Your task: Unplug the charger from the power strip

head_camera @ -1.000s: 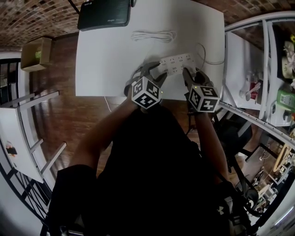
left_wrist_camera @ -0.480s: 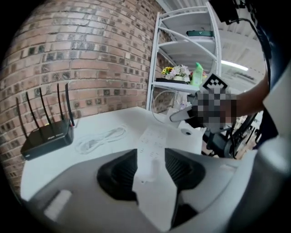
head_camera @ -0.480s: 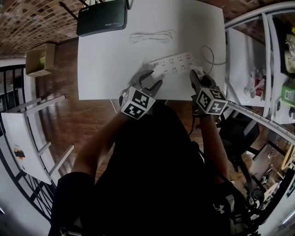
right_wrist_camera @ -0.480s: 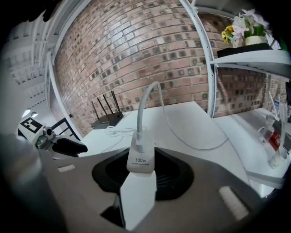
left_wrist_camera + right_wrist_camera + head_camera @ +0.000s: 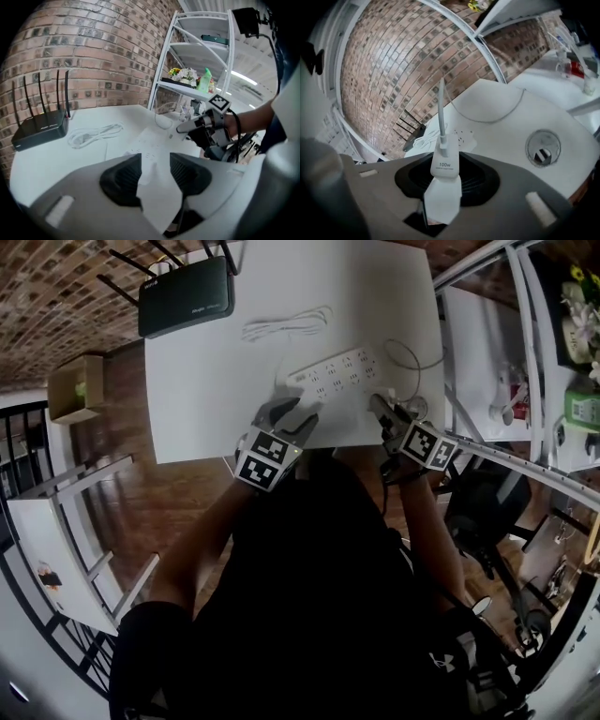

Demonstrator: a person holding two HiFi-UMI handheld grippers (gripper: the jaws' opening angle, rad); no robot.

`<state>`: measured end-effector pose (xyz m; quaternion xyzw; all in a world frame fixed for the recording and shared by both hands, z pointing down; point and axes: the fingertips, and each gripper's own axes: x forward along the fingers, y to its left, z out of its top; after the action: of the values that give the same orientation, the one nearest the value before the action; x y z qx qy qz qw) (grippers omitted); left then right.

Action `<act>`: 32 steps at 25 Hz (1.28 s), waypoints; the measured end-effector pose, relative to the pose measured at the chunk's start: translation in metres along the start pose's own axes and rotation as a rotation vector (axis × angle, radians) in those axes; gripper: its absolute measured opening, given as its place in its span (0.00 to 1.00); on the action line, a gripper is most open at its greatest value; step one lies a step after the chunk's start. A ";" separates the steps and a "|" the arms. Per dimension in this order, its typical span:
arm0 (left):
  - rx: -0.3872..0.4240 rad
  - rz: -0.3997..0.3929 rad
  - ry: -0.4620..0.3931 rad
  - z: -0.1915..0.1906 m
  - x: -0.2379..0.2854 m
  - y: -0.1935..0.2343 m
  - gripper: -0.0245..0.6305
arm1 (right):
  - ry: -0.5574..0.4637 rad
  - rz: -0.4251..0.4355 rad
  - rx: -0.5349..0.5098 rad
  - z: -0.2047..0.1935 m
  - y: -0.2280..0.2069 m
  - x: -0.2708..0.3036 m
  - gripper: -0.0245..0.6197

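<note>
White tabletop [image 5: 206, 381] carrying the power strip [image 5: 333, 379]. Left gripper [image 5: 298, 413], fingers [image 5: 123, 180] apart and empty, sits just beside the strip's near-left end, probably to steady it. Right gripper [image 5: 382, 407], fingers clamped on the 100W charger [image 5: 444, 165], holds it clear of the strip. The charger's long axis follows the fingers, with its cable [image 5: 441, 112] end pointing away.

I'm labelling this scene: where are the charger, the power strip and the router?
charger [image 5: 444, 166]: right gripper view, its labelled white body.
power strip [image 5: 333, 374]: head view, middle of its socket face.
router [image 5: 185, 298]: head view, its dark top casing.
</note>
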<state>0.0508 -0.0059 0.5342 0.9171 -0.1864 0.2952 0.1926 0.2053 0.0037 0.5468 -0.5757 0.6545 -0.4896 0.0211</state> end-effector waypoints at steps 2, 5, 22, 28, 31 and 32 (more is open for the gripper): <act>0.005 -0.010 -0.011 0.005 0.001 -0.002 0.33 | 0.005 0.012 0.065 -0.006 -0.005 0.000 0.26; 0.018 -0.025 -0.022 0.010 0.001 -0.003 0.33 | 0.005 -0.006 0.092 -0.009 -0.012 0.001 0.26; 0.042 -0.077 0.006 0.033 0.014 -0.016 0.33 | 0.182 -0.039 0.023 -0.042 -0.016 0.016 0.26; 0.042 -0.072 0.008 0.032 0.010 -0.020 0.33 | 0.214 -0.015 0.039 -0.050 -0.016 0.017 0.26; 0.043 -0.059 0.010 0.028 0.007 -0.020 0.33 | 0.234 0.000 0.031 -0.053 -0.014 0.021 0.26; 0.041 -0.055 0.009 0.027 0.006 -0.020 0.33 | 0.236 0.000 0.028 -0.054 -0.013 0.021 0.26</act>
<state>0.0771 -0.0029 0.5126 0.9243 -0.1541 0.2976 0.1824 0.1762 0.0223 0.5953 -0.5136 0.6455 -0.5632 -0.0479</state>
